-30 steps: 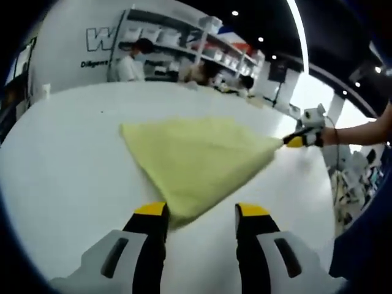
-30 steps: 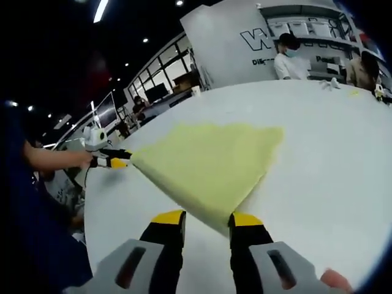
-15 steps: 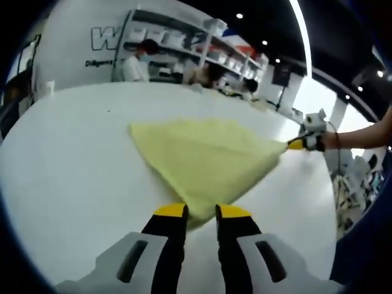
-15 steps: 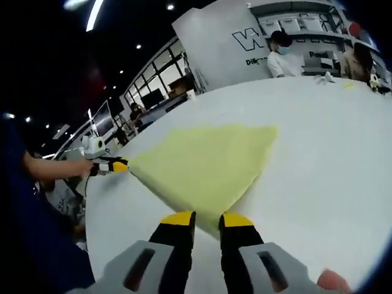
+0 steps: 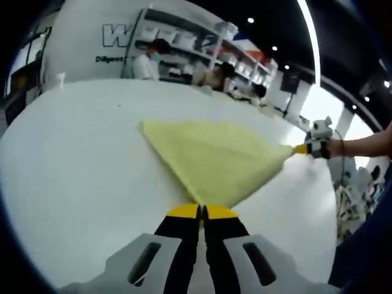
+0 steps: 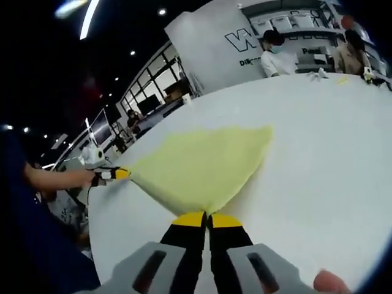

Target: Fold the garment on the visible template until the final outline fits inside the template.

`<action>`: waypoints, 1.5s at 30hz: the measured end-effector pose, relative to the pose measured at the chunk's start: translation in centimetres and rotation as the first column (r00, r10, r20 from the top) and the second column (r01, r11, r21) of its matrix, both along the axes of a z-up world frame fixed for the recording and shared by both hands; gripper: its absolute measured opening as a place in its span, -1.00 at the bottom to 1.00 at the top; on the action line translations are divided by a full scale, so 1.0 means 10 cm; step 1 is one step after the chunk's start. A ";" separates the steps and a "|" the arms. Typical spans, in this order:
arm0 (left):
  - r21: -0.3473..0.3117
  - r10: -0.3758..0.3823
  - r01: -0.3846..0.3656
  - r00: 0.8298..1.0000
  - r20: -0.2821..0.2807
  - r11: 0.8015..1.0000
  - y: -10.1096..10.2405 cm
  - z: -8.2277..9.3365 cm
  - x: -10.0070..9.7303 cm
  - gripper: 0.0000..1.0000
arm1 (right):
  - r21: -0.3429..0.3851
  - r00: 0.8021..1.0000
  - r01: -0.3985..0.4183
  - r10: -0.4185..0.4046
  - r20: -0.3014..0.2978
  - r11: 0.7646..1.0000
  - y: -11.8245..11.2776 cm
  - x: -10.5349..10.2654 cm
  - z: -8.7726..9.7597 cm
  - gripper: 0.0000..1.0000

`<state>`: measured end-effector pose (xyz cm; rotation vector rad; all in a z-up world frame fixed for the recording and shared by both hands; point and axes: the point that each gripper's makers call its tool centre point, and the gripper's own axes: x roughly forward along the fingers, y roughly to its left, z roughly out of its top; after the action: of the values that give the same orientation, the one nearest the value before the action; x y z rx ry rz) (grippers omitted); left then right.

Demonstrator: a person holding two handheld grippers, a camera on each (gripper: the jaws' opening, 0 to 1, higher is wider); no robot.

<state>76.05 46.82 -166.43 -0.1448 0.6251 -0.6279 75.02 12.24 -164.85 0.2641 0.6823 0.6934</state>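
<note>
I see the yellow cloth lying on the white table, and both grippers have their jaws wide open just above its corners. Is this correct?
Not quite. The jaws are closed, not wide open: the left gripper pinches one corner of the yellow cloth in the left gripper view, and the right gripper pinches another corner in the right gripper view. The cloth does lie on the white table.

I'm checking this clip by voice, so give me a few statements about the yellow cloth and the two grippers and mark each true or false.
1. Both grippers are shut on corners of the yellow garment. True.
2. The garment lies on a white table. True.
3. The garment is blue. False: it is yellow.
4. The left gripper has its jaws wide apart. False: they are closed together on the cloth.
5. The right gripper holds the garment's near corner. True.
</note>
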 end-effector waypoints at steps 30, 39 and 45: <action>-0.065 -0.013 0.008 0.996 -0.091 0.998 0.17 0.01 -1.15 -0.96 | 0.022 0.997 -0.046 0.047 -0.058 0.999 -0.04 -1.13 -0.08 -1.00; -0.056 0.074 -0.078 0.994 -0.084 0.995 0.47 0.07 -1.20 -0.99 | 0.013 0.998 -0.029 0.029 -0.054 1.000 -0.10 -1.17 -0.07 -1.00; -0.083 0.096 -0.100 0.994 -0.045 0.992 0.52 0.23 -1.21 -0.98 | -0.022 1.000 0.013 -0.013 -0.014 1.000 -0.19 -1.18 -0.01 -1.00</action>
<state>63.92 52.01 -164.10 -0.2670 0.6267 -0.5580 63.25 10.37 -164.92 0.2534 0.7005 0.6715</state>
